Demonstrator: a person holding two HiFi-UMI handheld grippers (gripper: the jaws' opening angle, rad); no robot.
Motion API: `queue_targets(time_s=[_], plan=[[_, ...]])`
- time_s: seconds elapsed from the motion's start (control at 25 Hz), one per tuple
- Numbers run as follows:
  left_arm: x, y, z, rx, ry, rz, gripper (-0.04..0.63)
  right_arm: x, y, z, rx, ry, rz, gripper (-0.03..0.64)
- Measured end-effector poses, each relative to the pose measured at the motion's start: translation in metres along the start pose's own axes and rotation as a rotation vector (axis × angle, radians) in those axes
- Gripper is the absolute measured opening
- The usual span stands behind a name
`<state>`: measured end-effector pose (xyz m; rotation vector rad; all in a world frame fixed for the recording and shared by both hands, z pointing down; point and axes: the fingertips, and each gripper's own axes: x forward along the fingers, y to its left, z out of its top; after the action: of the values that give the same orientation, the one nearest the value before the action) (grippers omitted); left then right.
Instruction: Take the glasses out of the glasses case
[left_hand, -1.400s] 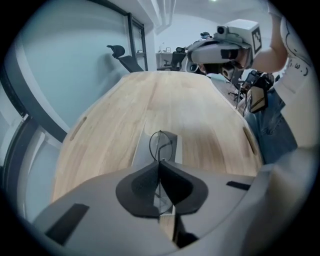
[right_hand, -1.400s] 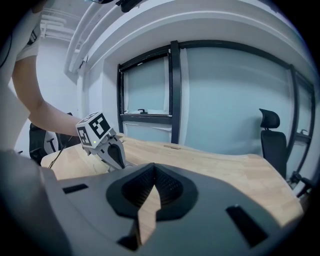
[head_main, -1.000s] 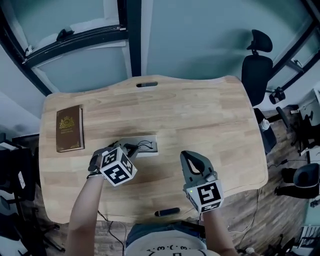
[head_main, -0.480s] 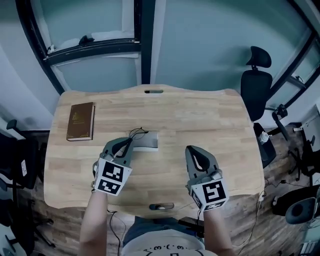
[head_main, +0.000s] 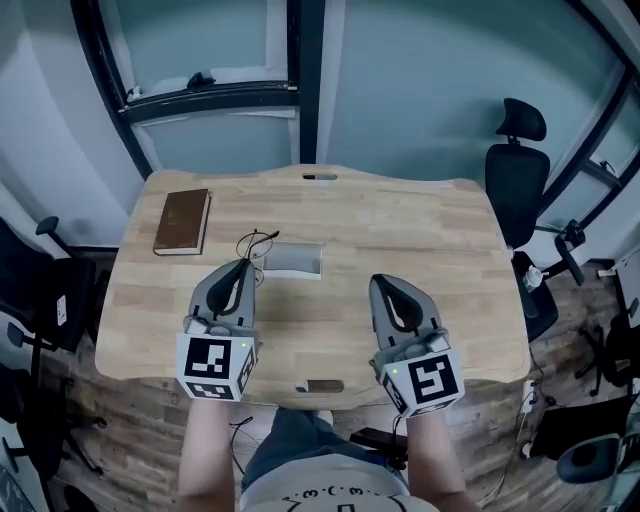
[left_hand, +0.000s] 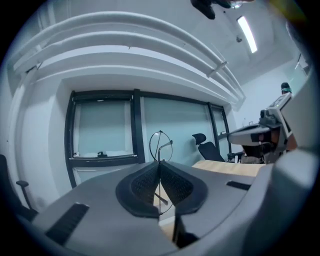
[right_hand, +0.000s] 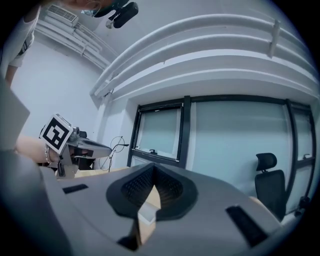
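Note:
The thin wire-framed glasses (head_main: 257, 241) hang above the wooden table (head_main: 430, 240), just left of the open grey glasses case (head_main: 295, 260). My left gripper (head_main: 244, 266) is shut on them, lifted off the table. In the left gripper view one round lens (left_hand: 161, 145) stands up edge-on from between the closed pads of the left gripper (left_hand: 160, 166). My right gripper (head_main: 385, 284) hovers right of the case, shut with nothing in it (right_hand: 153, 172). The right gripper view shows the left gripper (right_hand: 75, 146) with the glasses (right_hand: 118, 144) off to its left.
A brown book (head_main: 182, 222) lies at the table's far left. A small dark object (head_main: 320, 385) sits at the near edge. A black office chair (head_main: 515, 165) stands past the table's right corner, and a dark-framed window wall (head_main: 300, 90) lies beyond.
The left gripper has risen off the case with the glasses in it and rolled to level. Both grippers have lifted and drawn back toward me.

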<state>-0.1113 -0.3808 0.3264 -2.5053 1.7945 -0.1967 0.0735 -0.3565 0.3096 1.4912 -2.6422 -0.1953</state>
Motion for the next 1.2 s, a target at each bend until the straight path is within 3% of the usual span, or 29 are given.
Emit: queue_targets(time_s=[0.24, 0.44, 1.2], plan=[[-0.035, -0.003, 0.035, -0.056, -0.13, 0.048, 0.023, -0.019, 0.007, 0.027, -0.025, -0.077, 0.002, 0.01], [-0.05, -0.003, 0.056, -0.043, -0.215, 0.06, 0.023, -0.026, 0.007, 0.045, -0.045, -0.11, -0.024, 0.009], [-0.077, 0.0, 0.089, -0.001, -0.301, 0.022, 0.023, -0.048, 0.015, 0.078, -0.052, -0.16, -0.121, 0.009]])
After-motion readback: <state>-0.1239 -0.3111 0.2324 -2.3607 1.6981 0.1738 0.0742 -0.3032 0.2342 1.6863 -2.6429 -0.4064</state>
